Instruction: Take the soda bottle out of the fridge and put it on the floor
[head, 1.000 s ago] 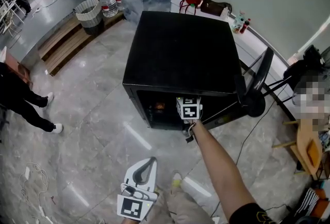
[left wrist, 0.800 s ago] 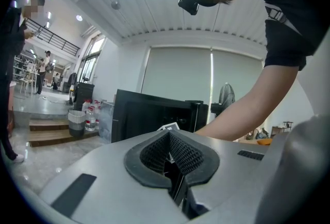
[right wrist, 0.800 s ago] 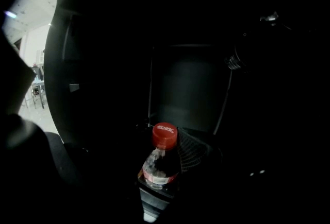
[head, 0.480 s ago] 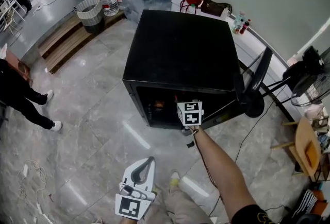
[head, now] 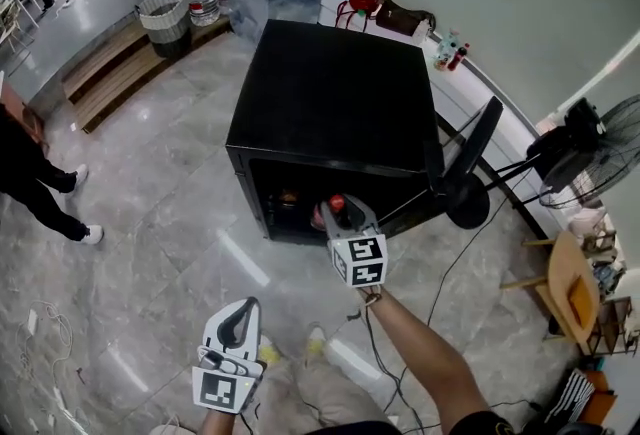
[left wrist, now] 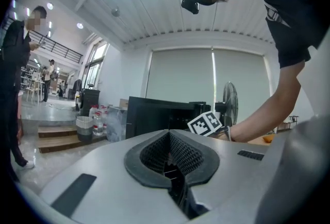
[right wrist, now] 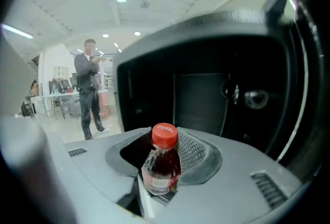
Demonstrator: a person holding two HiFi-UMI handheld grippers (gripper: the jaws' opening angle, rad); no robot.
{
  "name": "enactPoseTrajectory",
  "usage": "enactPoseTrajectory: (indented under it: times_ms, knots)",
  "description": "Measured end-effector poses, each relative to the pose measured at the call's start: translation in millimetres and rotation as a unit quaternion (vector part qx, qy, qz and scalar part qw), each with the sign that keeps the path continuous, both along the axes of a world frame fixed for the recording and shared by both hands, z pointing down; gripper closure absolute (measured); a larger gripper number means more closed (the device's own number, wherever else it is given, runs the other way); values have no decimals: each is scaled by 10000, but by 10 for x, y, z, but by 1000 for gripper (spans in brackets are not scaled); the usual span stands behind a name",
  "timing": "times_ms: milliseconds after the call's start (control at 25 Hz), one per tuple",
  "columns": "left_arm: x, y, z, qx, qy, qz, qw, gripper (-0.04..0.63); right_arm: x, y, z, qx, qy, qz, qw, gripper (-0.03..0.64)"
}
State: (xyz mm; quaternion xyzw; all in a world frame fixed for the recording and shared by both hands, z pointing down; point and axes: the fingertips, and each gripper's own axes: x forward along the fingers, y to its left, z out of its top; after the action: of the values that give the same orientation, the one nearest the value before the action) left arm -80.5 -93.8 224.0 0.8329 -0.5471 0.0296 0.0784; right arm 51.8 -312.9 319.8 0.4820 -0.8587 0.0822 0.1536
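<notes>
Soda bottle (right wrist: 161, 164) hangs just outside the fridge (head: 335, 93) opening, clamped by the right gripper (head: 343, 215), whose jaws have just been closing. The fridge door (head: 472, 155) stands swung aside. The left gripper (head: 238, 321), jaws together and empty, is well in front of the fridge. The bottle has a red cap, dark drink and a pale label.

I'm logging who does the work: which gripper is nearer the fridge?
Right. The right gripper, whose jaws have just closed on the soda bottle, is at the open front of the fridge; the left gripper, shut and empty, hangs back over the floor.
</notes>
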Motion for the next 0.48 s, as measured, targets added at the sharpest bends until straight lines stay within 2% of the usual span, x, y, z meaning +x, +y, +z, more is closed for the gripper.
enactPoseTrajectory:
  times_ms: [160, 360, 480]
  knots:
    - [-5, 14, -82, 109, -90, -137, 9998, 578, 43, 304, -334, 213, 24, -297, 9993, 479]
    - [39, 126, -242, 127, -128, -302, 9994, 577, 60, 667, -637, 522, 290, -679, 9959, 479]
    - [159, 286, -371, 192, -28, -165, 9997, 577, 80, 921, -712, 494, 385, -919, 9938, 479]
